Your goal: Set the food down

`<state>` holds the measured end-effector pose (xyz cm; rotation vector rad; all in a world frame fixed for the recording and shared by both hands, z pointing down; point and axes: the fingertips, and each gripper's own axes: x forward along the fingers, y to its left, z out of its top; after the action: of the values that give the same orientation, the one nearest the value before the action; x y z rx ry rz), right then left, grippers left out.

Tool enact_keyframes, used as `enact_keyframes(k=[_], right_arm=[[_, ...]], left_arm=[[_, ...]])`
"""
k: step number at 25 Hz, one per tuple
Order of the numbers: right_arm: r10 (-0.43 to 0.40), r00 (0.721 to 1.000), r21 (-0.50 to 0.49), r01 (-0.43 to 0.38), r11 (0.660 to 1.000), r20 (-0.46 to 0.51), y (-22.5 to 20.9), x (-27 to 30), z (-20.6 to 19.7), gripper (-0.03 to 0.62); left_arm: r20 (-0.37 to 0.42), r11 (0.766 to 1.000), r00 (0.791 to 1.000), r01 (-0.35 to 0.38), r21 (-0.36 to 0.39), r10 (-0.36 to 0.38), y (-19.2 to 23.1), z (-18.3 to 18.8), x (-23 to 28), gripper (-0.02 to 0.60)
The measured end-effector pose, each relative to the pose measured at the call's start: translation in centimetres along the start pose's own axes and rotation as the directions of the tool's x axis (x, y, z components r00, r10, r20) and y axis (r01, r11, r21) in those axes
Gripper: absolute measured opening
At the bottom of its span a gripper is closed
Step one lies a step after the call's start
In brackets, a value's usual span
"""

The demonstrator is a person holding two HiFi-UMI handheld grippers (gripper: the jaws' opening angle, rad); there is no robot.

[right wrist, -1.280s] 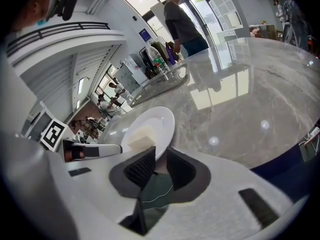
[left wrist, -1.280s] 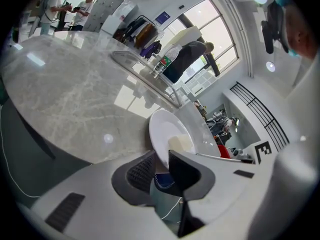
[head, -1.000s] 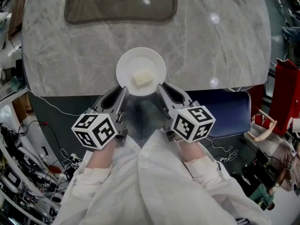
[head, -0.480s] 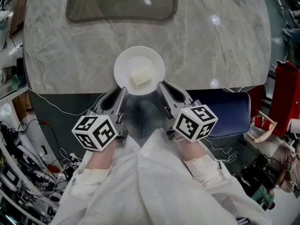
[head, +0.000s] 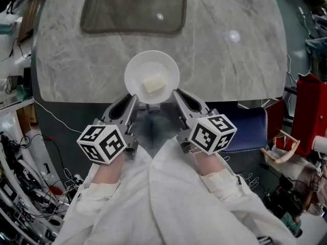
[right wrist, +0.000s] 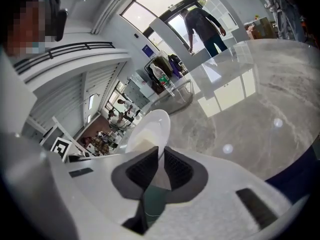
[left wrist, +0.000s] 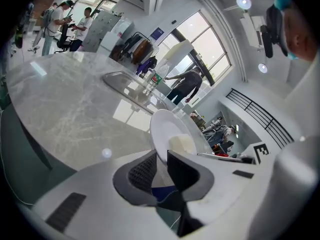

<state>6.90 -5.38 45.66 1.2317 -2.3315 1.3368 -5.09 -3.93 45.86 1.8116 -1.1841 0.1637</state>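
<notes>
Left gripper (head: 131, 102): my jaws are pinched on the white plate (head: 138, 68), clamping its rim at about 7 o'clock in the head view. In the left gripper view the rim runs straight between the two pads.

Right gripper (head: 179, 98): jaws have just been closing. They now pinch the same plate's rim at about 5 o'clock, with the rim between the pads in the right gripper view.

Food (head: 155, 83): one pale block on the plate, slightly toward 4 o'clock of the plate's centre, clear of both sets of jaws.

The plate sits over the near edge of the grey marbled surface (head: 230, 60), at that surface's 6 o'clock. I cannot tell whether its base touches the surface.

Dark rounded inset (head: 134, 9) at 12 o'clock of the plate, well apart. Blue chair seat (head: 248, 126) at 4 o'clock, beside the right gripper.
</notes>
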Motion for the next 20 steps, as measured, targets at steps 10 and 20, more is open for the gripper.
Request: enact_keyframes(k=[10, 20], right_arm=[[0.047, 0.998, -0.015, -0.047, 0.999, 0.028, 0.4, -0.8, 2.0, 0.026], [0.034, 0.997, -0.022, -0.033, 0.999, 0.069, 1.3, 2.5, 5.2, 0.026]], left_arm=[[0.05, 0.999, 0.999, -0.009, 0.042, 0.007, -1.7, 2.2, 0.1, 0.071], [0.047, 0.999, 0.999, 0.02, 0.048, -0.022, -0.1, 5.9, 1.1, 0.071]])
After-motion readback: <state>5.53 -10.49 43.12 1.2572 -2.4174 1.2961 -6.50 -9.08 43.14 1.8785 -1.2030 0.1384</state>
